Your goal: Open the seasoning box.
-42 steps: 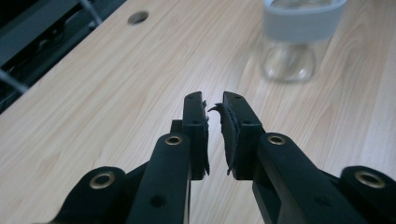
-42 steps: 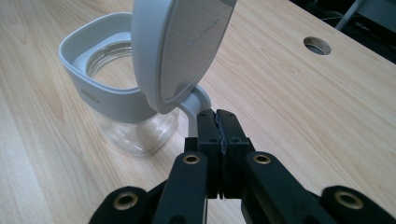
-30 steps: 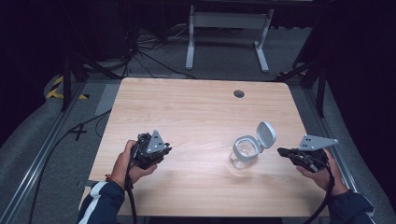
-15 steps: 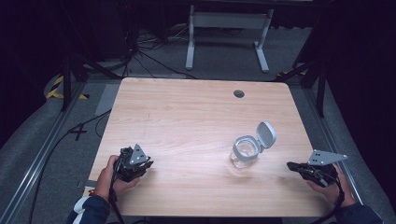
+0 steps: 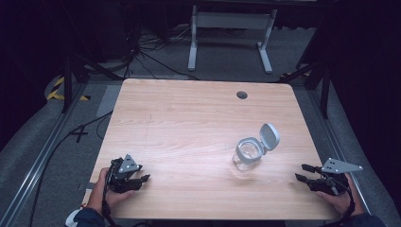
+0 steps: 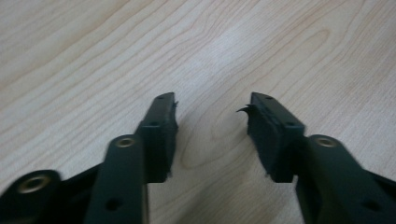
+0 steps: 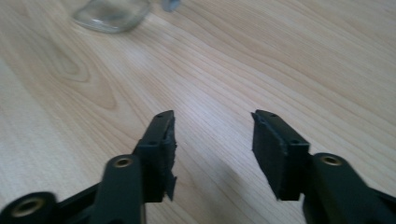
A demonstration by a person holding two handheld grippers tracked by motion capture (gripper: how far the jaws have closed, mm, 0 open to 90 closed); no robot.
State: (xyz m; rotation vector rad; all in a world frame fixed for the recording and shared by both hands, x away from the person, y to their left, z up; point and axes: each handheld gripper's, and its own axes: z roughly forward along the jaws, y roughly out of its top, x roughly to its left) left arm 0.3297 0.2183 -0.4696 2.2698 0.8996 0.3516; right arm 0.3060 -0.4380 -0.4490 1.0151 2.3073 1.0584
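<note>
A clear glass jar with a grey hinged lid flipped open stands upright on the right half of the wooden table. Its base shows at the top left of the right gripper view as the jar. My left gripper rests low at the table's front left corner, open, with bare wood between its jaws. My right gripper sits near the front right corner, open and empty, pointing left toward the jar, about a hand's width short of it.
A dark round cable hole is set in the table near its far edge. Beyond the table stand a white metal frame and loose cables on grey floor. Rails run along both table sides.
Both grippers have drawn back toward the near edge of the table and lower; the left one moved left and down, the right one away from the jar. The jar has stayed put.
</note>
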